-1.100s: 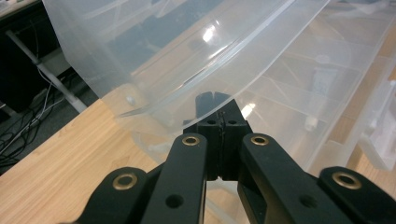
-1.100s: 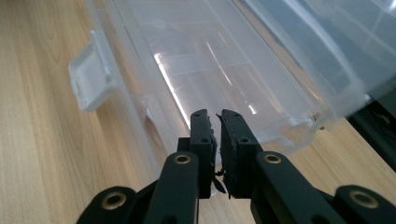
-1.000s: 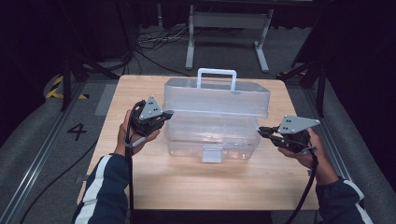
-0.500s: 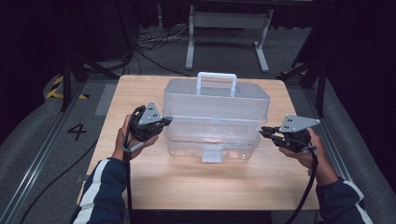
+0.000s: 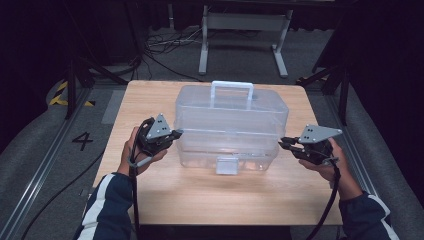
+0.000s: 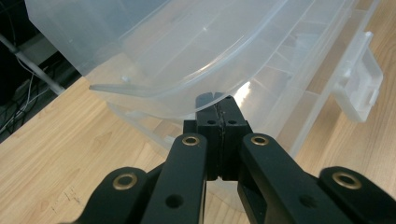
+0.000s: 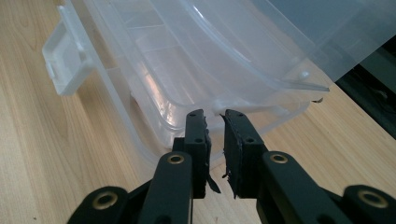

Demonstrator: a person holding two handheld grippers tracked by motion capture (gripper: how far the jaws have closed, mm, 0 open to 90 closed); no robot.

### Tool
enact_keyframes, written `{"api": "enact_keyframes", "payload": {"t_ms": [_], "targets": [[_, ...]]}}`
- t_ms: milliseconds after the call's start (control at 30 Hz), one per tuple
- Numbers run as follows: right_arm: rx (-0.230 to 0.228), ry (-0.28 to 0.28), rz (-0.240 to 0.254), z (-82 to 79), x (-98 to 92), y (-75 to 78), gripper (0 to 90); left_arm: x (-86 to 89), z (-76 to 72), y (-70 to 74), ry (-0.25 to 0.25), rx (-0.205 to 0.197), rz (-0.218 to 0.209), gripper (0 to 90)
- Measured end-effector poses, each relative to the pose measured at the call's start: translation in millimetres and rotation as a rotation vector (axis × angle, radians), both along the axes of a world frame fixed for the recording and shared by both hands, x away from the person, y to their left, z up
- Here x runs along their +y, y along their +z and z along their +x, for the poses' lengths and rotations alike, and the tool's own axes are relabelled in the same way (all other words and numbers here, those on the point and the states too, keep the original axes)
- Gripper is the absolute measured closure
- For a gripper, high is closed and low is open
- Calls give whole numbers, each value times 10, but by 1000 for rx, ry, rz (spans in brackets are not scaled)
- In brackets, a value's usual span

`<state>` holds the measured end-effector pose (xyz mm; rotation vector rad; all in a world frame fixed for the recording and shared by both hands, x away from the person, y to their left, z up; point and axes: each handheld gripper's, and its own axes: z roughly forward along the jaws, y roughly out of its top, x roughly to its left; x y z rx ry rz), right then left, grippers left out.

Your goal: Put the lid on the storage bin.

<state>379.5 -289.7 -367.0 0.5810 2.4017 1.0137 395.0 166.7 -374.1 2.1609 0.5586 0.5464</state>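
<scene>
Between your black left gripper (image 5: 176, 134) and black right gripper (image 5: 283, 142) sits a clear, colourless plastic box (image 5: 230, 127); beneath them, a pale wood-grain table (image 5: 200, 195).

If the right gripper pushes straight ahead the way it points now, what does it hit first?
Most likely the clear plastic box. The right gripper points at its end, with the lid's rim just past the slightly parted jaws. Whether the tips already touch that rim is hard to tell.

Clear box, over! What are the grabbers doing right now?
Left gripper shut, tips at lid edge. Right gripper jaws just been opening, slim gap, nothing between them. Clear plastic box on table, lid slightly raised. Nothing in the way.
</scene>
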Motion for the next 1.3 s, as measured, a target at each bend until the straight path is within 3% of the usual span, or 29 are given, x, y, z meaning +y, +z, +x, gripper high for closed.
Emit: {"api": "enact_keyframes", "payload": {"t_ms": [600, 1033, 1300], "targets": [[17, 9, -21, -37, 22, -73, 784, 46, -73, -74, 2, 18, 30, 900], [33, 3, -24, -77, 4, -130, 762, 34, -98, -172, 0, 40, 82, 900], [54, 2, -39, -97, 1, -178, 709, 38, -107, -228, 4, 52, 88, 900]]}}
